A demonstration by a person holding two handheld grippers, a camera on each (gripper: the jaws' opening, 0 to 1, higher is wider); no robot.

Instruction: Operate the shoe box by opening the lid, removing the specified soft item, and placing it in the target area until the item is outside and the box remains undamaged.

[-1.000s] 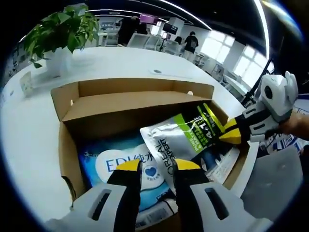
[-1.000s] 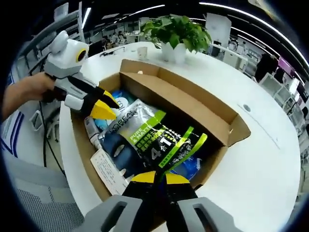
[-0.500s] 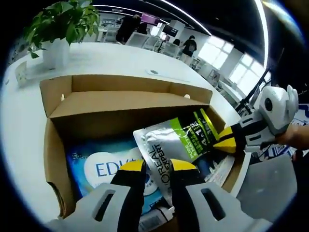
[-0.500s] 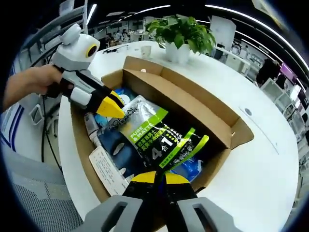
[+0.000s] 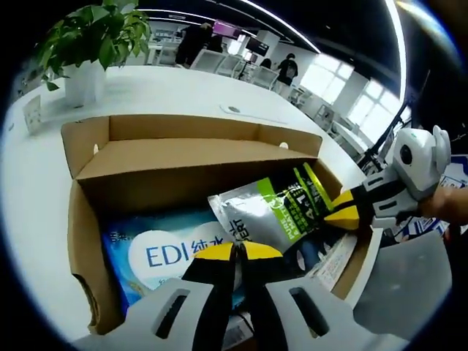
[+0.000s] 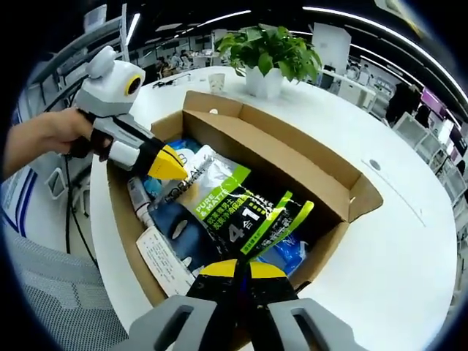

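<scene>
Shoebox (image 6: 307, 172) of brown cardboard stands open on the round white table (image 6: 409, 270), its lid folded back toward the potted plant (image 6: 267, 51), so the opening step looks done and the lift-out is the step in hand. Silver-and-green L'Oreal pouch (image 6: 230, 208) lies tilted on top of the contents, with 1 end pinched in the right gripper (image 6: 235, 265), whose yellow-tipped jaws are pressed together on the pouch's green edge. At the other end the left gripper (image 5: 232, 252) has its jaws nearly together at the silver end of the pouch (image 5: 270, 212); whether they hold that edge is not clear. Under the pouch sit a blue EDI pack (image 5: 175, 252) and a white printed leaflet (image 6: 164, 256). To do this well, I would raise both ends together and level, so the soft pouch does not sag and drag the leaflet or the blue pack out with it. Keep the lift straight up, clear of the near cardboard wall (image 6: 128, 227), since a sideways pull could crease or tear it.
</scene>
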